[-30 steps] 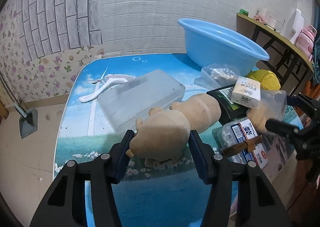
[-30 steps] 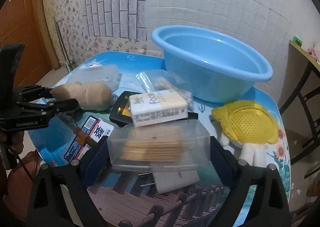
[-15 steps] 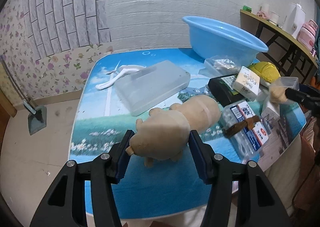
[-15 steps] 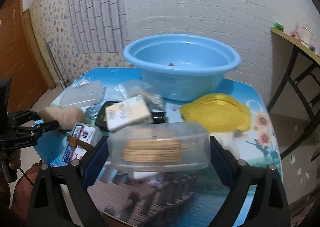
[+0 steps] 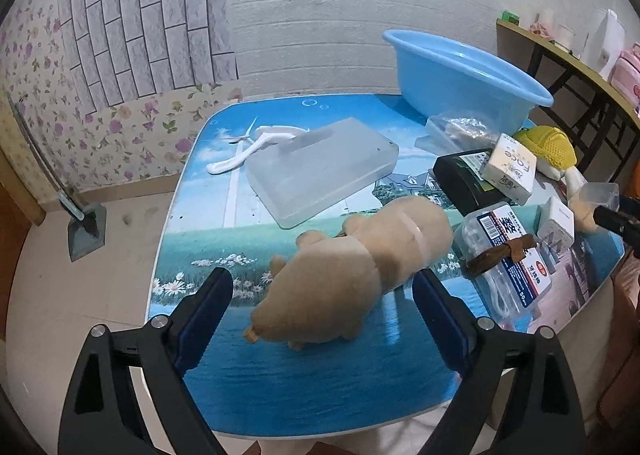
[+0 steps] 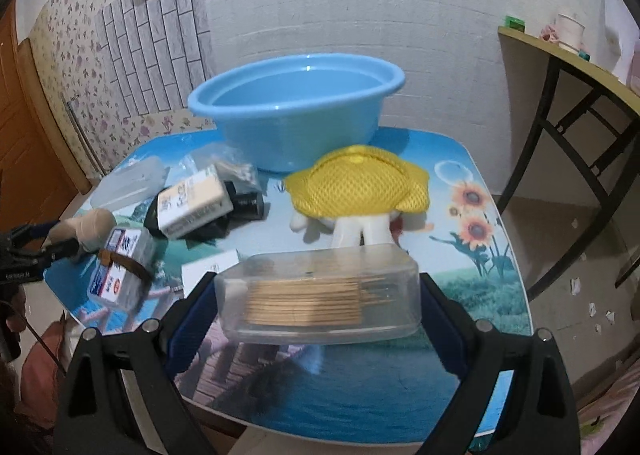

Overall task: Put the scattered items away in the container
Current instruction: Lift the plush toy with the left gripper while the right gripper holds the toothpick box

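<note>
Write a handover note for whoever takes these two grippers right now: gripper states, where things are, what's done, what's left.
Left gripper: jaws have just been opening; the plush toy lies between them, loose, on the table.
Right gripper: shut on the clear toothpick box, held above the table, facing the blue basin.
On the table outside the basin: frosted case, soap box, black pack, floss box, yellow mesh toy.
Done: nothing can be seen in the basin.
Left: drop the toothpick box in, then everything else.
</note>
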Action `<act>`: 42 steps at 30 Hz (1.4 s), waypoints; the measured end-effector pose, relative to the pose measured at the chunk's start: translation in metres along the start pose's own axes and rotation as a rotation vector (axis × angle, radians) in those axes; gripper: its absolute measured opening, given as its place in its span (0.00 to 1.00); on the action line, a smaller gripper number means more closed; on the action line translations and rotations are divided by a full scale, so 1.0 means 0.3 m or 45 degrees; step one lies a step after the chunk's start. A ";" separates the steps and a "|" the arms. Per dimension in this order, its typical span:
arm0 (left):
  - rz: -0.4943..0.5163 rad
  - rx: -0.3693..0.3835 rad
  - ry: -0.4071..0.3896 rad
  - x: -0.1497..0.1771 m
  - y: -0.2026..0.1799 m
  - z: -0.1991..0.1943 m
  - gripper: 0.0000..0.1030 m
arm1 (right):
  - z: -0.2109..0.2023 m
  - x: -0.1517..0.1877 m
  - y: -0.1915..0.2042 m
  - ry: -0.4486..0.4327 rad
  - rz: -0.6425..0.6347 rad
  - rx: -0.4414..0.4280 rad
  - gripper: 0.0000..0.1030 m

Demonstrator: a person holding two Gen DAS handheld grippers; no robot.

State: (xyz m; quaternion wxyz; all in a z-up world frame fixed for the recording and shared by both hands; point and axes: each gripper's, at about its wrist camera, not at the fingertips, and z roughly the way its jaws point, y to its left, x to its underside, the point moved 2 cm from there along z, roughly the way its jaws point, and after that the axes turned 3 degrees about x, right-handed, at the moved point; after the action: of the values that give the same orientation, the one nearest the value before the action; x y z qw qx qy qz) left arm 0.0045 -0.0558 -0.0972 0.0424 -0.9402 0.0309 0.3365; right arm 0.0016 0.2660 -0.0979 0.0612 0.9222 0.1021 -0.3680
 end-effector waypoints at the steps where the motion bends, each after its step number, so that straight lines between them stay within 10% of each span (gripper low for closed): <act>1: 0.000 0.002 0.002 -0.003 -0.003 0.004 0.89 | 0.004 0.005 0.003 0.004 -0.010 0.003 0.93; 17: 0.024 0.063 0.033 -0.018 -0.063 0.069 0.90 | 0.033 0.057 0.017 0.064 -0.070 -0.009 0.93; 23: 0.077 0.062 0.022 -0.011 -0.076 0.058 0.68 | 0.048 0.059 0.033 0.073 -0.097 0.026 0.93; 38: 0.228 0.203 0.080 0.052 -0.146 -0.004 0.81 | 0.063 0.065 0.039 0.106 -0.100 0.039 0.93; 42: 0.246 0.315 0.056 0.057 -0.165 -0.038 0.63 | 0.066 0.067 0.039 0.114 -0.095 0.036 0.93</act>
State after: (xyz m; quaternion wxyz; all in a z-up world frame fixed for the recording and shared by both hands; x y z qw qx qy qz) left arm 0.0292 -0.0083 -0.0964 0.1245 -0.9276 0.1634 0.3121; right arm 0.0054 0.2539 -0.1255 0.0298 0.9341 0.1336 -0.3298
